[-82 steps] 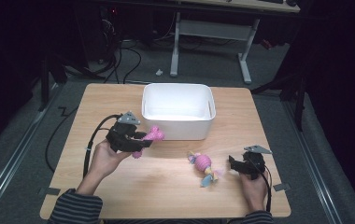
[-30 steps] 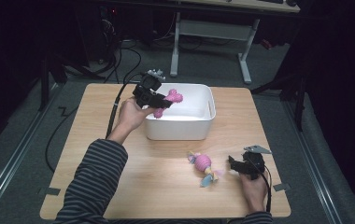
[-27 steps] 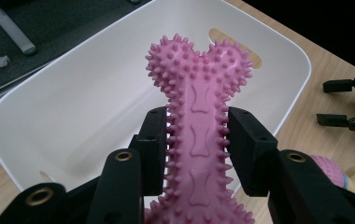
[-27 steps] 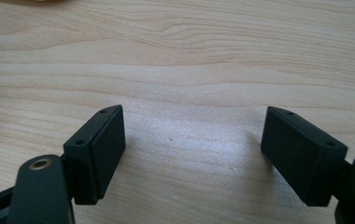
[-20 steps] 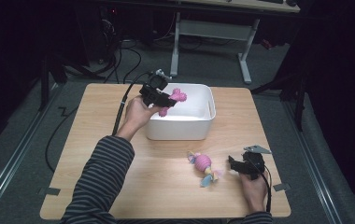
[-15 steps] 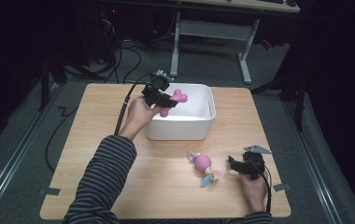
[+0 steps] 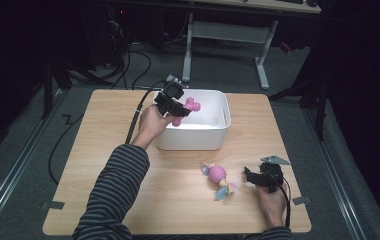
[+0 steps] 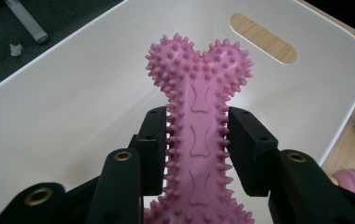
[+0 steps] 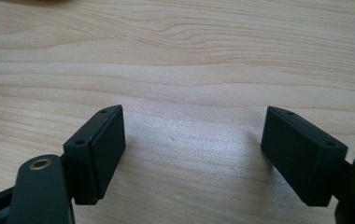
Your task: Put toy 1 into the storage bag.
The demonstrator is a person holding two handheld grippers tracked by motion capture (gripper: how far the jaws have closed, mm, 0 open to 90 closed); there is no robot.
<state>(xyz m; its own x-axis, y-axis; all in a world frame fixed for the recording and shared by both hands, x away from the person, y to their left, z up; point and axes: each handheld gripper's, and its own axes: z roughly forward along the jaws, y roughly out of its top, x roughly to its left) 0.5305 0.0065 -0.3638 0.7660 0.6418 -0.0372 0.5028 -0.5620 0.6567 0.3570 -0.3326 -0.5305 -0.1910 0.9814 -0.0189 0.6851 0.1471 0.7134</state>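
Note:
My left gripper is shut on a pink spiky bone toy, holding it over the left part of the white bin. In the left gripper view the pink bone stands between the two black jaws, above the bin's white floor. A second toy, a pink ball with yellow and blue ends, lies on the wooden table in front of the bin. My right gripper rests on the table just right of that toy, open, with bare wood between its fingers.
The bin has a handle slot in its far wall. Desk legs and cables stand on the floor beyond the table. Bare tabletop lies left of the bin and along the front edge.
My left gripper carried the pink bone from the table left of the bin up and over the bin's left rim. The right gripper and the ball toy stayed put.

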